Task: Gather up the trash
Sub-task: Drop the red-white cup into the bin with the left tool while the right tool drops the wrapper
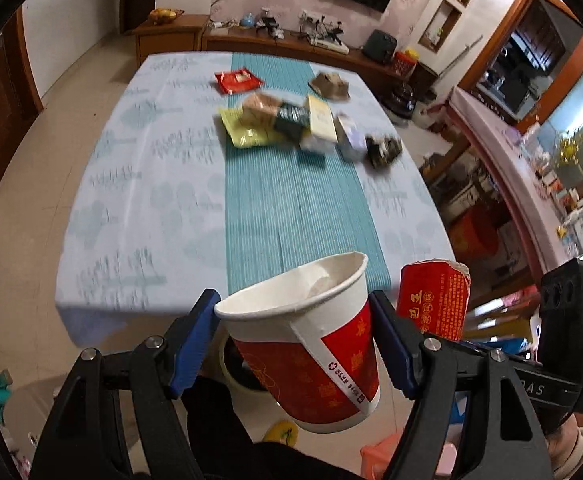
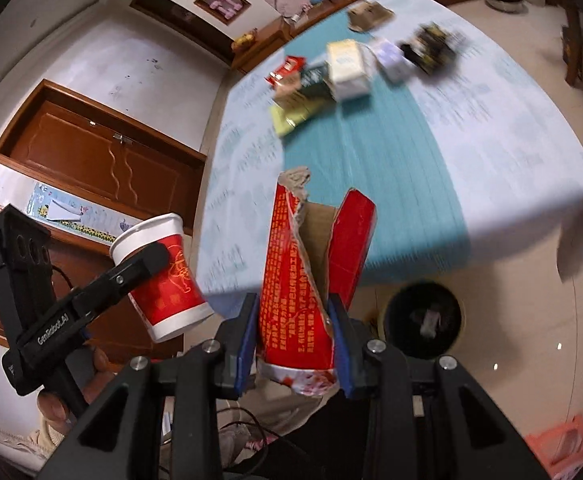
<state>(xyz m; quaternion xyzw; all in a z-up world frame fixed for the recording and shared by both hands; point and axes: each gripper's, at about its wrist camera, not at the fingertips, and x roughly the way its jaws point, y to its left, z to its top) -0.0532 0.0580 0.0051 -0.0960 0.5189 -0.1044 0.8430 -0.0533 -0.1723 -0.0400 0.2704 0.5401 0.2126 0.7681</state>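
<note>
My left gripper (image 1: 295,320) is shut on a red and white paper cup (image 1: 307,352), held tilted off the near table edge; the cup also shows in the right wrist view (image 2: 159,276). My right gripper (image 2: 293,336) is shut on a torn red cardboard box (image 2: 299,272), which also shows in the left wrist view (image 1: 433,300). A dark bin (image 2: 423,320) stands on the floor below the table edge, partly hidden behind the cup in the left wrist view (image 1: 237,368). More trash lies on the table: a red wrapper (image 1: 237,80), a yellow-green wrapper (image 1: 243,130), boxes (image 1: 321,122) and a brown crumpled piece (image 1: 329,86).
The table (image 1: 139,208) has a pale cloth and a teal striped runner (image 1: 291,208). A wooden TV cabinet (image 1: 283,40) stands behind it. A pink basket (image 2: 559,444) sits on the floor. Wooden doors (image 2: 91,152) are on the left wall.
</note>
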